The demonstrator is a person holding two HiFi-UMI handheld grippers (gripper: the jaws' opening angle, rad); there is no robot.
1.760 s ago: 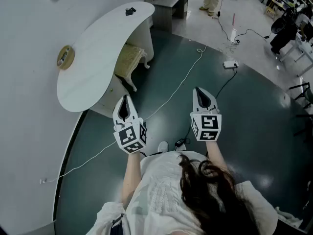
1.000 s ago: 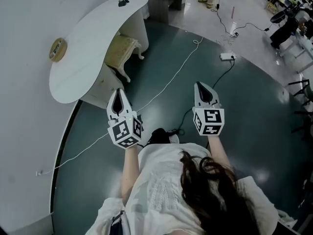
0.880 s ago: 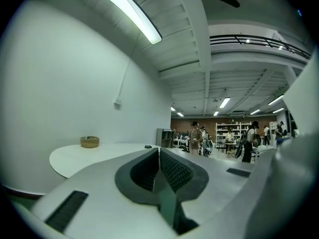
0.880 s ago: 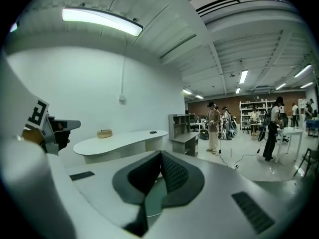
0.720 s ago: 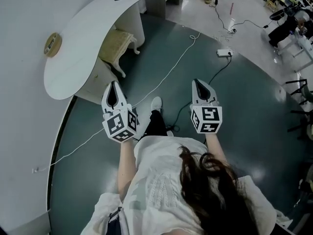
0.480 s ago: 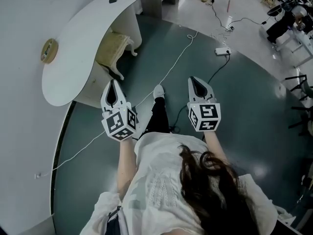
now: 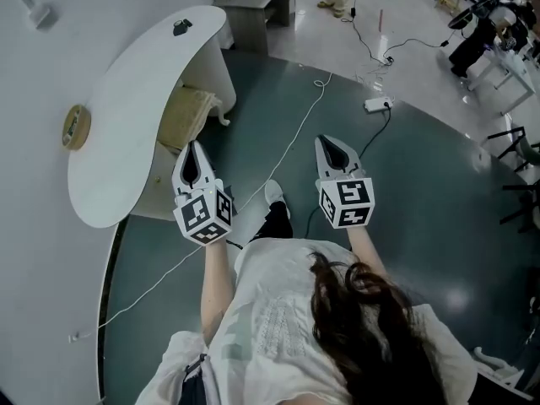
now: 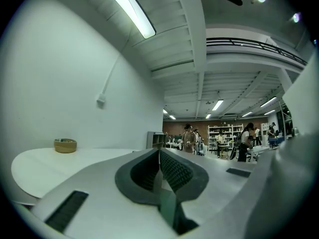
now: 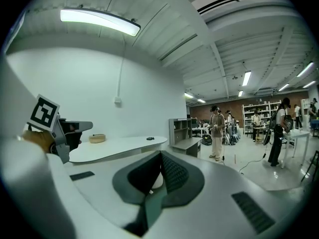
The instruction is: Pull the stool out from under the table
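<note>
A cream cushioned stool with curved legs stands tucked under the white curved table, only partly showing past the tabletop's edge. My left gripper is shut and empty, held level just in front of the table's edge and a short way from the stool. My right gripper is also shut and empty, out over the dark green floor to the right. In the left gripper view the tabletop spreads beyond the closed jaws. The right gripper view shows the table and the left gripper's marker cube.
A woven basket and a small black object lie on the table. A white cable crosses the floor to a power strip. A grey bench stands beyond the table; a person stands farther off.
The person has stepped toward the table. Both grippers have moved forward, the left one now close to the table's edge near the stool. Both stay shut.
</note>
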